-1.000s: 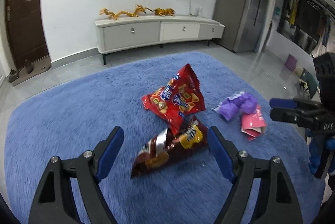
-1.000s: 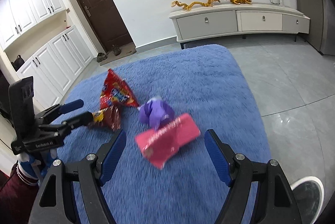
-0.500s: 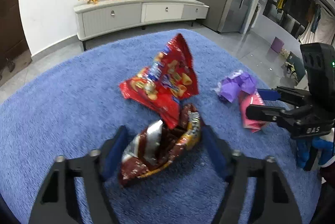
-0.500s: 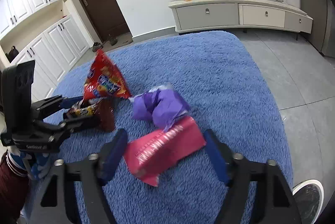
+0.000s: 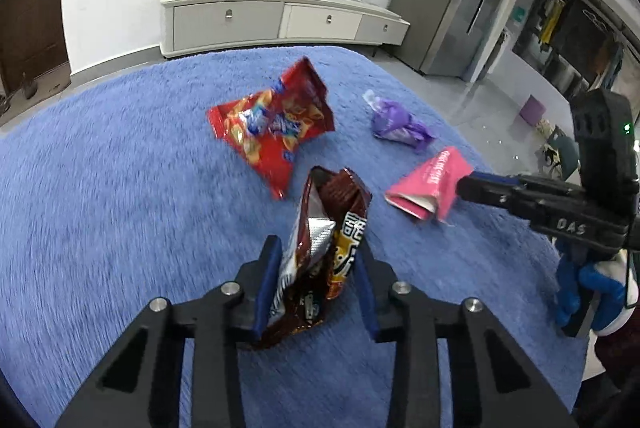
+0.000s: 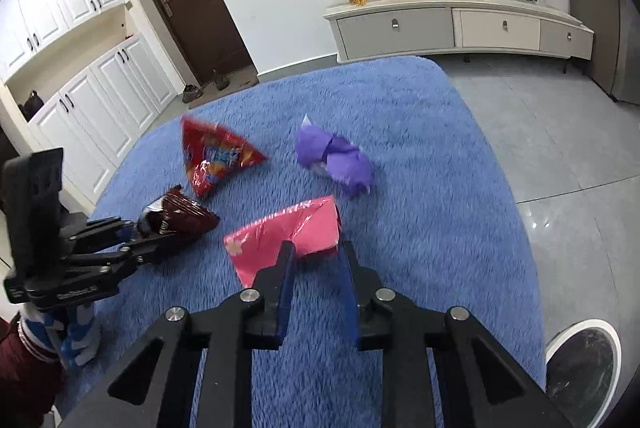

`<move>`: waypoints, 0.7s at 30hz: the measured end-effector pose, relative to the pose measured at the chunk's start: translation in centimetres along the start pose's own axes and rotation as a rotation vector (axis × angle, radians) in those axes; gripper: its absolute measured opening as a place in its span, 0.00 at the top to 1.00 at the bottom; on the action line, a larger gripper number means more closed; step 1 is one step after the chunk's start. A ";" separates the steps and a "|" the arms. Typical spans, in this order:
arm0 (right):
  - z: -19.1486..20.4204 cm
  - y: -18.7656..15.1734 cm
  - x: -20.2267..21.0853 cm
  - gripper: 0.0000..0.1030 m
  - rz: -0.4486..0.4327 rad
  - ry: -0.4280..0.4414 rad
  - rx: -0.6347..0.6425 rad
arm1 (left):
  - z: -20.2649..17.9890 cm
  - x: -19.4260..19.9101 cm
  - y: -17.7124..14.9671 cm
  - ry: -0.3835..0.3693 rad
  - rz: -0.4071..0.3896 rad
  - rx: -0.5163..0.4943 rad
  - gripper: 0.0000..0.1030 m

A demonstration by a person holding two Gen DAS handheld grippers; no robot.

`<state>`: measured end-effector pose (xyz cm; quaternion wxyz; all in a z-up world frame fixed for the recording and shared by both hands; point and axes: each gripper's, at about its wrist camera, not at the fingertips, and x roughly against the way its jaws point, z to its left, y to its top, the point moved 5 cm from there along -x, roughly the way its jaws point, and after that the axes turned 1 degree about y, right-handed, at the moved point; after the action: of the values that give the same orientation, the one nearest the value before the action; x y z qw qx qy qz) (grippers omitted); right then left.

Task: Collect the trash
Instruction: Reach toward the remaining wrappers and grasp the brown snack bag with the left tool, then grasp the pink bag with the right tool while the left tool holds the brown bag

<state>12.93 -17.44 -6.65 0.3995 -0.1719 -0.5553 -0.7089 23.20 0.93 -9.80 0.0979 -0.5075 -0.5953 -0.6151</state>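
My left gripper (image 5: 318,260) is shut on a dark brown snack wrapper (image 5: 324,244), held upright above the blue rug (image 5: 100,188); the wrapper also shows in the right wrist view (image 6: 180,218). My right gripper (image 6: 316,252) is shut on a pink wrapper (image 6: 280,236), also seen from the left wrist (image 5: 428,184). A red snack bag (image 5: 272,124) and a crumpled purple wrapper (image 5: 396,124) lie on the rug beyond; they also show in the right wrist view, the red bag (image 6: 216,156) and the purple wrapper (image 6: 336,160).
A white TV cabinet (image 5: 272,20) with golden dragon figures stands at the far wall. Grey tile floor (image 6: 560,132) borders the rug on the right. A round white-rimmed bin (image 6: 584,360) sits at the lower right. White cupboards (image 6: 92,100) and a dark door stand at the left.
Both grippers moved forward and closed: the left one onto the brown wrapper, the right one onto the pink wrapper. Both wrappers are now lifted off the rug.
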 end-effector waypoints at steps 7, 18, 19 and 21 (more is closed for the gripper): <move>1.7 -0.7 1.3 0.95 -0.033 0.039 0.002 | -1.3 3.4 -1.6 -0.014 -0.050 0.067 0.69; 1.1 -2.4 2.3 0.46 -0.031 0.102 -0.144 | -1.4 6.7 -4.6 -0.008 -0.083 0.137 0.69; 0.9 -2.5 2.1 0.45 -0.035 0.109 -0.162 | -1.5 6.8 -5.0 -0.011 -0.086 0.139 0.69; 0.7 -2.3 1.7 0.45 -0.034 0.128 -0.188 | -1.4 6.7 -5.4 -0.003 -0.092 0.139 0.69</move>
<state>9.99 -17.32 -6.78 0.4041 -0.1534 -0.4624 -0.7742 15.45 4.46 -7.87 0.1034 -0.4726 -0.6596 -0.5752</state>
